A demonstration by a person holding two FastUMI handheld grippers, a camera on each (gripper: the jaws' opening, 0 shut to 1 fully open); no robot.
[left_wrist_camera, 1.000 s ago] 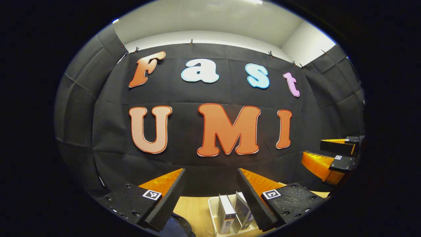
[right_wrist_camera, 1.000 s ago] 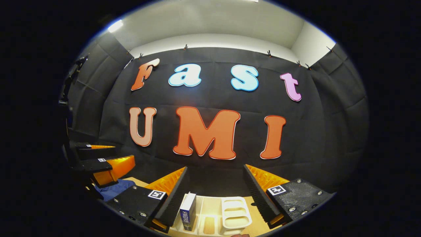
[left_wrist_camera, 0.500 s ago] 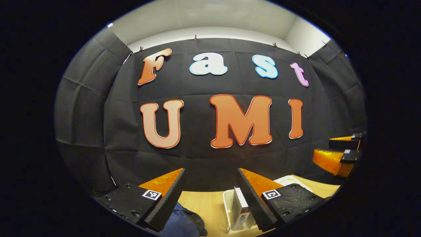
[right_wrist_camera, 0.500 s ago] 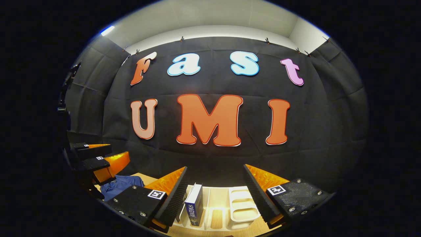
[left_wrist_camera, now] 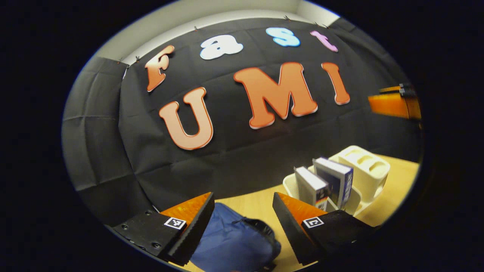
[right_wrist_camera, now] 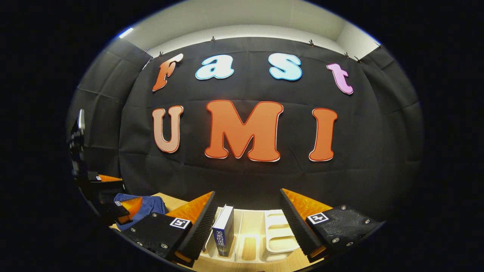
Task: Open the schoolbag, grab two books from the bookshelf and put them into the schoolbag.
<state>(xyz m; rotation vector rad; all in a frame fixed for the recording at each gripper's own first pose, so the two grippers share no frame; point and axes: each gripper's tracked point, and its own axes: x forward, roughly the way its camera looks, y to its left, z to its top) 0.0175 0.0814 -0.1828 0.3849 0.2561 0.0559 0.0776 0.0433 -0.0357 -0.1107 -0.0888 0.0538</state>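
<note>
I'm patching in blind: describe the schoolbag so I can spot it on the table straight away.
Start at the wooden table in front of the black cloth wall, where a cream bookshelf holds two upright books. The schoolbag lies on the table to the left of that bookshelf, just ahead of the left gripper. It is the one soft, slumped, dark blue fabric thing; its neighbours are rigid.

Blue schoolbag [left_wrist_camera: 234, 241], cream bookshelf [left_wrist_camera: 365, 172], blue-spined book [right_wrist_camera: 224, 232].
</note>
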